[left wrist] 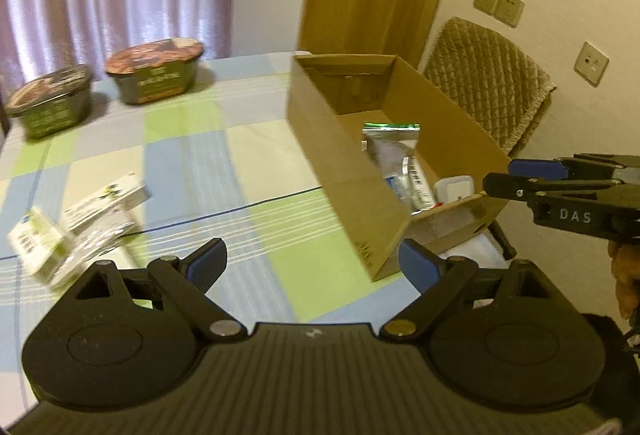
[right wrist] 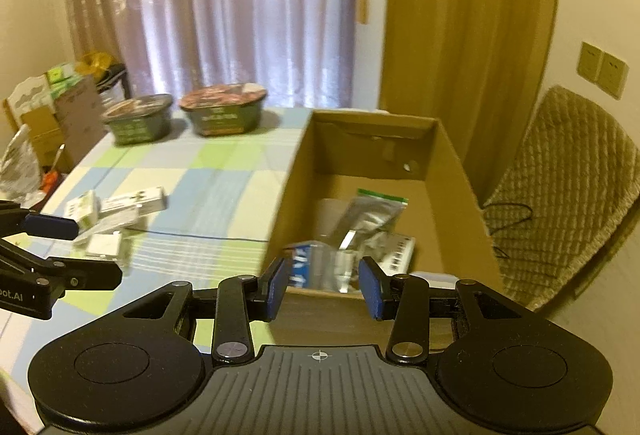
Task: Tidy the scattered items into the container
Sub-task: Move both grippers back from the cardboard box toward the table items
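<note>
A brown cardboard box stands open on the checked tablecloth. Inside lie a silver pouch with a green top, a blue-and-white packet and a small white case. Several white and green packets lie scattered on the cloth to the left. My left gripper hovers open above the cloth, beside the box's near corner, holding nothing. My right gripper is open over the box's near rim, empty.
Two sealed dark food bowls sit at the table's far edge before a curtain. A quilted chair stands right of the box. Boxes and bags are piled beyond the table's left side.
</note>
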A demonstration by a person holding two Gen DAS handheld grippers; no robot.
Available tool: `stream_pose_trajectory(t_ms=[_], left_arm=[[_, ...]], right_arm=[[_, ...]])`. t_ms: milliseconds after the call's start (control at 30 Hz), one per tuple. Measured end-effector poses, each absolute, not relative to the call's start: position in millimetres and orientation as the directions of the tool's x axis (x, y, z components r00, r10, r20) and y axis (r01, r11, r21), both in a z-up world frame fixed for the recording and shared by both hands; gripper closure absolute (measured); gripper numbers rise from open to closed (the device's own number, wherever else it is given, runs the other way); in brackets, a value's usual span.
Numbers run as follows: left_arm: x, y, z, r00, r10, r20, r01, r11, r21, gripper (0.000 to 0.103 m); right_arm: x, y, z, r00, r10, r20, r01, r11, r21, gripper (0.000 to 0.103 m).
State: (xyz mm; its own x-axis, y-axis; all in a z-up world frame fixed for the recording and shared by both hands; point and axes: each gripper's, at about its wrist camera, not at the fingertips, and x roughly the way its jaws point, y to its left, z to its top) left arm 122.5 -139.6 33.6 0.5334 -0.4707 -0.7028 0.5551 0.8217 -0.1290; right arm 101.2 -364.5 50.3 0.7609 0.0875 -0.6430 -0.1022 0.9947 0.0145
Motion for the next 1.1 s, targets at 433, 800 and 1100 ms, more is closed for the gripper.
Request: stream_pose_trajectory(t_ms=[433,800,1100], left_arm=[[104.3,-5.7,41.6,0.632,-0.304,-0.713,0.352,0.932,-0.085,0.008],[93.9,81.7,46.5,0.673,-0.188,-0.715,0.195,0.978,-0.073,0.007],[100.3,115.2,39.5,0.678,-0.162,-0.717,0.139,0.986,-0.092,0.006]], right_arm=[[93.9,-281.2,54.4,0.734,0.193,-0.651,-0.242,0.970,0.014,0.056],[91.8,-209.0,46.1,0.678,0.291,-0.675,-0.370,0.928,0.028,0.004],[100.1,-164.3,34.9,0.629,0.341,-0.698,-0.451,0.892,0.030,0.004]])
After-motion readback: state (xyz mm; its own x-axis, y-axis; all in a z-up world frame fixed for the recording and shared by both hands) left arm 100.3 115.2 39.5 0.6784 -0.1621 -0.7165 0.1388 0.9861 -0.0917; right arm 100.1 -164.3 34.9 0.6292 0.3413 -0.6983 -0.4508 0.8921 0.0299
